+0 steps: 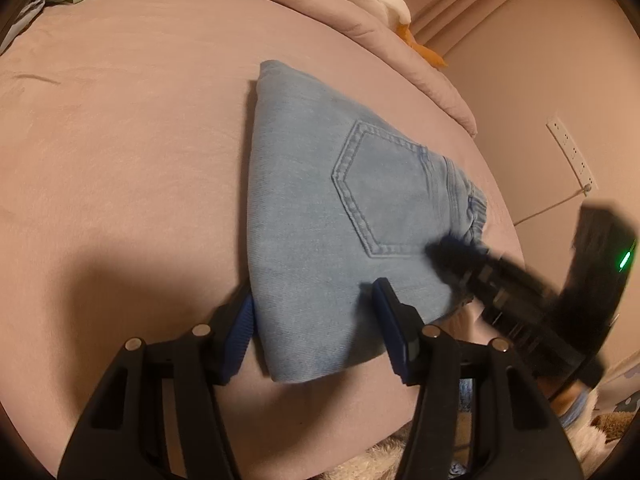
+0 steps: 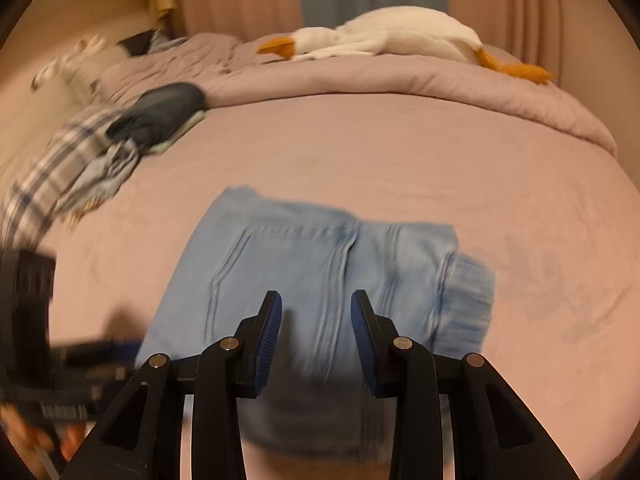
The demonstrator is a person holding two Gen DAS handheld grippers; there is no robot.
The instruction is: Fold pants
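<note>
Light blue jeans (image 1: 332,216) lie folded into a compact stack on the pink bed, back pocket up. My left gripper (image 1: 314,316) is open, its blue-padded fingers straddling the stack's near corner just above the denim. My right gripper (image 2: 316,320) is open over the jeans (image 2: 320,256) near the waistband, empty. In the left wrist view the right gripper shows as a blurred black shape (image 1: 460,260) at the waistband end. In the right wrist view the left gripper (image 2: 80,360) shows blurred at the lower left.
A white plush goose (image 2: 384,36) lies on the rumpled pink duvet (image 2: 400,80) at the bed's far side. A plaid cloth (image 2: 68,164) and dark garment (image 2: 164,112) lie at the left. The pink bed sheet (image 1: 120,160) spreads around the jeans. A wall socket (image 1: 572,152) is at the right.
</note>
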